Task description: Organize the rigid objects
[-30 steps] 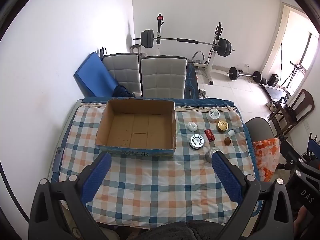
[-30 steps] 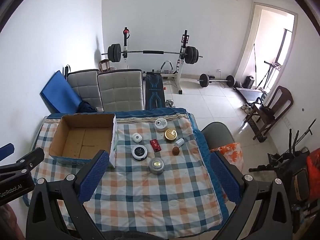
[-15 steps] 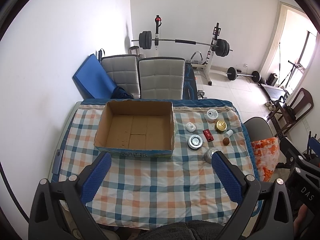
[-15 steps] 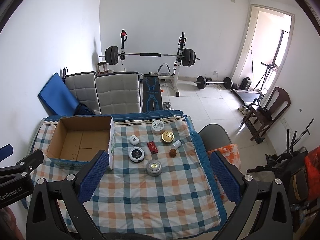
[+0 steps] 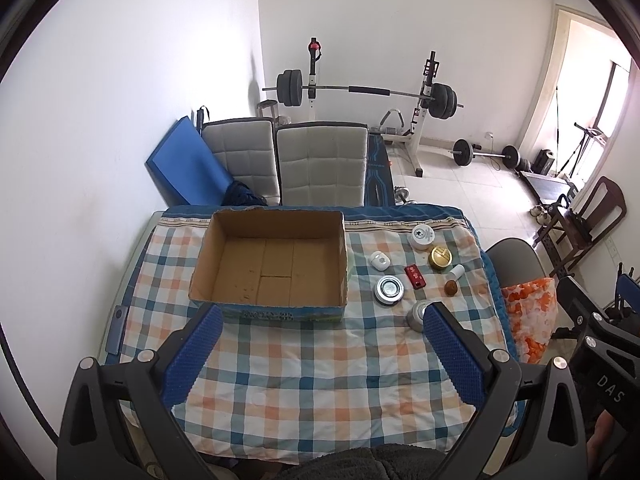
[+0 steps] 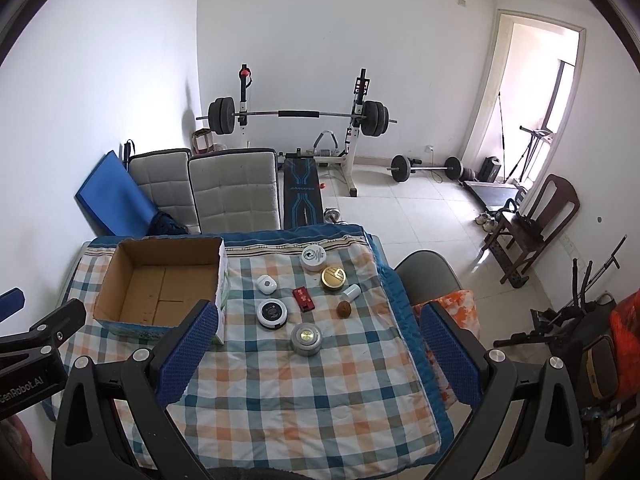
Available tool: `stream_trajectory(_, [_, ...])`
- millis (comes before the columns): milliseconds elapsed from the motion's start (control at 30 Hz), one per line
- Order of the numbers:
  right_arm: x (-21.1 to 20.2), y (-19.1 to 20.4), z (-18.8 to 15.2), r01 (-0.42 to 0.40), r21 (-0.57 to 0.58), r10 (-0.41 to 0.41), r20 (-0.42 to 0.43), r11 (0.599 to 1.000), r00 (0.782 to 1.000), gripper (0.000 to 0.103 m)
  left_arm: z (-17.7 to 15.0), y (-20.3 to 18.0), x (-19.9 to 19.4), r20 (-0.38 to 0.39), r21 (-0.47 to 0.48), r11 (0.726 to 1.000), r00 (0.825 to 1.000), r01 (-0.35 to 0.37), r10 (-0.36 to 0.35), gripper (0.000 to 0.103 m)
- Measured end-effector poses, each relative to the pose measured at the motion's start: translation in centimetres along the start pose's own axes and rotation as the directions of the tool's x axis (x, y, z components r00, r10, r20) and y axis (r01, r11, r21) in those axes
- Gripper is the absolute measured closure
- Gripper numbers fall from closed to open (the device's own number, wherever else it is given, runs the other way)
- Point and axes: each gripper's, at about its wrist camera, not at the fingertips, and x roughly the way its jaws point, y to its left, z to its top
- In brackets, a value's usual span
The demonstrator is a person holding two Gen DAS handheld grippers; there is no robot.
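Note:
An empty cardboard box [image 5: 268, 268] [image 6: 160, 284] stands on the checked tablecloth at the left. To its right lie several small items: a white jar [image 6: 313, 257], a gold-lidded tin [image 6: 333, 278], a white earbud case [image 6: 266, 284], a red box [image 6: 303, 299], a black-and-white round tin [image 6: 272, 313], a silver round tin [image 6: 306, 338], a small white bottle [image 6: 351, 292] and a brown ball [image 6: 344, 309]. My left gripper [image 5: 320, 354] and my right gripper [image 6: 316, 354] are both open and empty, held high above the table's near side.
Two grey chairs [image 5: 320, 164] and a blue mat [image 5: 188, 172] stand behind the table. A weight bench with a barbell [image 6: 304, 114] stands further back. A grey chair with an orange bag [image 6: 452, 304] is at the table's right. A phone-like slab [image 5: 116, 330] lies at the left edge.
Both grippers have risen and drawn back a little, so the table looks smaller and lower in both views. Nothing on the table has moved.

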Motion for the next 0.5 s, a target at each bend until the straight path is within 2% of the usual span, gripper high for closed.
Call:
stream_trajectory(333, [-0.01, 0.06, -0.02, -0.001, 0.0, 0.001, 0.01, 1.0, 1.0, 0.0, 0.62, 0.12, -0.69, 0.022, 0.0, 1.0, 1.0, -0.013, 0.013, 0.0])
stream_trajectory(500, [-0.08, -0.01, -0.07, -0.005, -0.001, 0.005, 0.008, 1.0, 1.0, 0.0, -0.12, 0.13, -0.78, 0.031, -0.001, 1.0, 0.999, -0.017, 0.017, 0.0])
